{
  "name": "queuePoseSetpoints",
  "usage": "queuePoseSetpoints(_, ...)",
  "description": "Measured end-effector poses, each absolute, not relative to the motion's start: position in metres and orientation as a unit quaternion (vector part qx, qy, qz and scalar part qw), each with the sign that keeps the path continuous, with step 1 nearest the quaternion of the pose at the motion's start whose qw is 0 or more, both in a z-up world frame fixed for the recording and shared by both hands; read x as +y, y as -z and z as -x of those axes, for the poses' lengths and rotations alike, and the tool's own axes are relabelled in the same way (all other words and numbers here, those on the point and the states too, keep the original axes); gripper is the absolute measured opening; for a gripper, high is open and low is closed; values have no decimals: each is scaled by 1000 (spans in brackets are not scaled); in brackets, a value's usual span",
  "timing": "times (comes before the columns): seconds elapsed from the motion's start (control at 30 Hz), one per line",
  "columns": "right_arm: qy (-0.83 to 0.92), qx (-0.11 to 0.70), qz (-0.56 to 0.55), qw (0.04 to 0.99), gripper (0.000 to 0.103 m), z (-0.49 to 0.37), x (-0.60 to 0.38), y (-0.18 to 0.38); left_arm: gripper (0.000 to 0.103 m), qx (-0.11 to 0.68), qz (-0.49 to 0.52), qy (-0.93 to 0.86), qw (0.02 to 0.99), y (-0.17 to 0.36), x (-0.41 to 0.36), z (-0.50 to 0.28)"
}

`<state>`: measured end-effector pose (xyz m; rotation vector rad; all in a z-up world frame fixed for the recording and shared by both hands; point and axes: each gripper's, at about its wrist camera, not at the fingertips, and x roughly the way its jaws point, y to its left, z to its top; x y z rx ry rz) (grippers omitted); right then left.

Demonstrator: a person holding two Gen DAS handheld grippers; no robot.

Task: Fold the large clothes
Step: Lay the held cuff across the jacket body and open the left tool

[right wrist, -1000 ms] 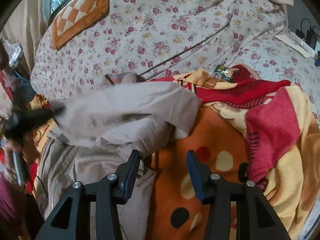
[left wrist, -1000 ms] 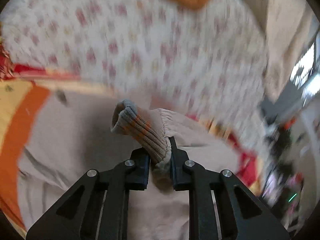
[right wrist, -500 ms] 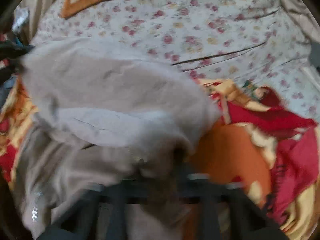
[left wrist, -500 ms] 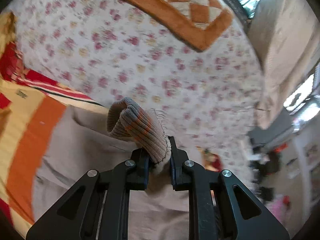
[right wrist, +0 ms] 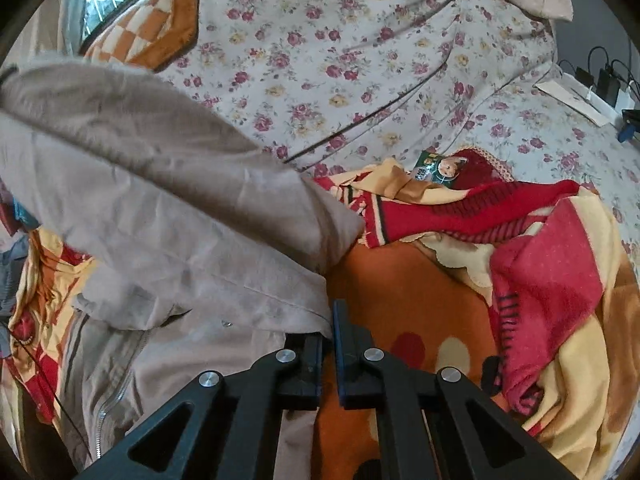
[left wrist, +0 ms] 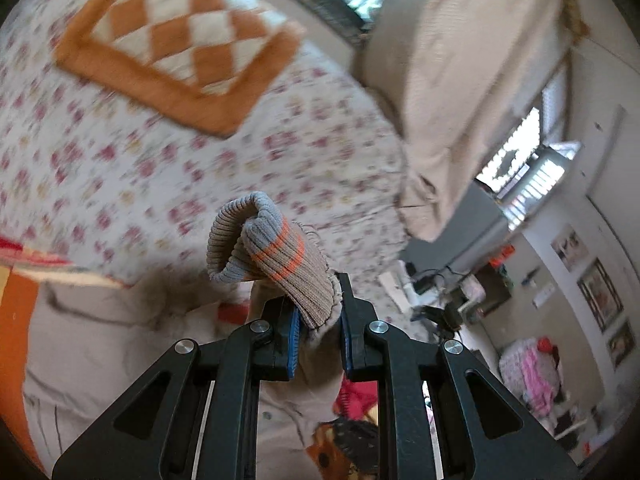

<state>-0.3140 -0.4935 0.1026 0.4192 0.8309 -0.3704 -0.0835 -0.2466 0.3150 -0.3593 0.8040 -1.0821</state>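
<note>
Left gripper [left wrist: 316,334] clamped on ribbed cuff [left wrist: 272,256], sleeve [right wrist: 168,168] lifted off the bed [right wrist: 360,60]; right gripper [right wrist: 329,344] jaws pinched narrow on jacket [right wrist: 192,344] edge by the orange blanket [right wrist: 416,312], near the bed's foot. Risks: thin hem slipping from right jaws, cuff pulling free under weight, blanket snagging and dragging along, spoiling the fold

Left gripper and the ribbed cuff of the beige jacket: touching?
Touching. The left wrist view shows the left gripper with both blue pads pressed against the ribbed cuff, which bulges out above them.
</note>
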Motion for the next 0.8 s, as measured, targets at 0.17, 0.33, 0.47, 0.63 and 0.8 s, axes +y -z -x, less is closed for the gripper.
queuePoseSetpoints(0.17,160,436,-172,869,4,310,-475,-89,15,372,124,472,789,-289,-233,83)
queuePoseSetpoints(0.33,126,464,-182,857,9,317,-471,-82,15,437,97,335,829,-186,-177,42)
queuePoseSetpoints(0.47,117,418,-245,867,47,324,-483,-103,15,502,107,257,819,-99,-143,15)
queuePoseSetpoints(0.63,115,387,-262,877,48,286,-477,-121,15,529,106,241,807,-48,-139,17)
queuePoseSetpoints(0.8,82,360,-269,890,48,261,-470,-145,15,519,84,256,811,-47,-142,20)
